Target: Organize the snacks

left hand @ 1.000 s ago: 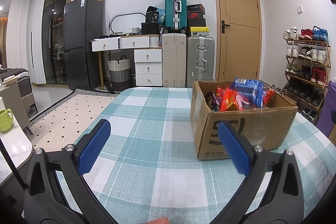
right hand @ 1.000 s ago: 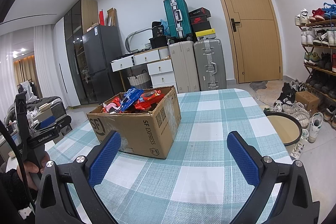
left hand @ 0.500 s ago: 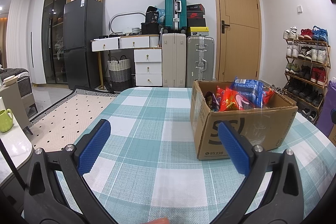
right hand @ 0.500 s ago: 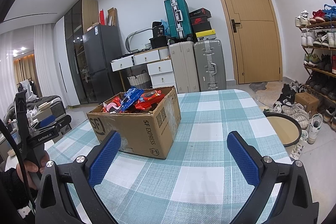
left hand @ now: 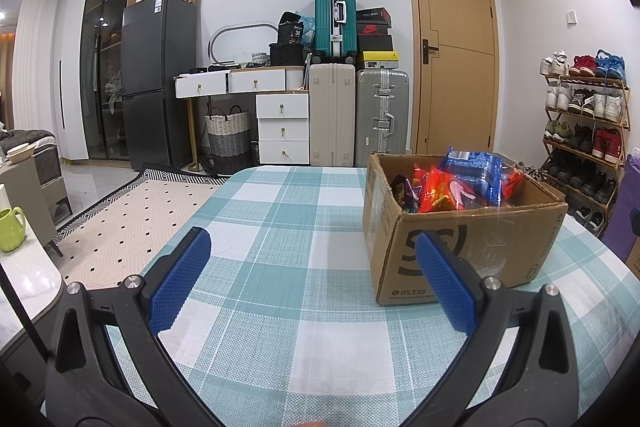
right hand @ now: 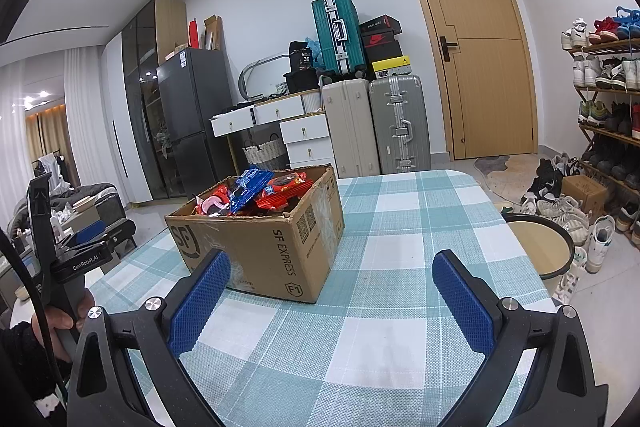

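A brown cardboard box [left hand: 472, 251] stands on the teal checked tablecloth [left hand: 280, 227], filled with red and blue snack packets [left hand: 468, 183]. In the left wrist view it is ahead and to the right of my left gripper [left hand: 312, 279], which is open and empty above the cloth. The right wrist view has the same box [right hand: 280, 247] ahead and to the left, snack packets [right hand: 256, 191] heaped inside. My right gripper [right hand: 332, 303] is open with nothing between its blue pads. The left gripper's body [right hand: 84, 259] and the hand holding it show at the left edge.
The table [right hand: 400, 227] ends at a rounded far edge. Suitcases [left hand: 360, 115], white drawers [left hand: 280, 123], a fridge [left hand: 156, 79] and a door [left hand: 452, 47] line the back wall. A shoe rack [left hand: 584, 131] stands right; a round basin [right hand: 536, 243] sits on the floor.
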`<control>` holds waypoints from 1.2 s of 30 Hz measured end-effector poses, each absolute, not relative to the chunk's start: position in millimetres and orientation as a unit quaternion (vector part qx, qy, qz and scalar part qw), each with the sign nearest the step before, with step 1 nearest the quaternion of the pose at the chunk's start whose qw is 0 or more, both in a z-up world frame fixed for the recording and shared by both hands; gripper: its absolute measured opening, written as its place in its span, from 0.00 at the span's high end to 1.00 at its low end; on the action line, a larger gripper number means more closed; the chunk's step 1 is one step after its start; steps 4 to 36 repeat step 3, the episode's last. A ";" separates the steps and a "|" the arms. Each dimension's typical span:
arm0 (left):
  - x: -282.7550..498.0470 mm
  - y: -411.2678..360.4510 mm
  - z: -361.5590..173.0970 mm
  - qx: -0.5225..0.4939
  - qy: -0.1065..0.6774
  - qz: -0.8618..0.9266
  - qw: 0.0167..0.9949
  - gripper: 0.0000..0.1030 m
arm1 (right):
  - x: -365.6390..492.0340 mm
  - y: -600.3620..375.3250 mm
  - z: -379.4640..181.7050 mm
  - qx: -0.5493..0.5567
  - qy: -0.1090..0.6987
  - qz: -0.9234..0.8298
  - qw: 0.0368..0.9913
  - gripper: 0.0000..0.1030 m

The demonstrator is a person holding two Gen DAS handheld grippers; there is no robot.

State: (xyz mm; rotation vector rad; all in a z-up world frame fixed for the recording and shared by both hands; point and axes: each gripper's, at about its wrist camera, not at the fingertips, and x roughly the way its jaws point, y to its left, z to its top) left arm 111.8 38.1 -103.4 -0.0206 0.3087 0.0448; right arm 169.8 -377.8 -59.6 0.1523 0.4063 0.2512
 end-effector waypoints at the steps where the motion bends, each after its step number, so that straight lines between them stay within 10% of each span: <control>1: 111.9 38.1 -103.7 -0.010 0.154 0.022 0.988 0.01 | 169.7 -377.8 -59.6 0.075 0.201 0.124 0.969 0.00; 36: 111.9 38.1 -103.5 -0.010 0.154 0.023 0.988 0.01 | 169.8 -377.8 -59.6 0.075 0.201 0.124 0.969 0.00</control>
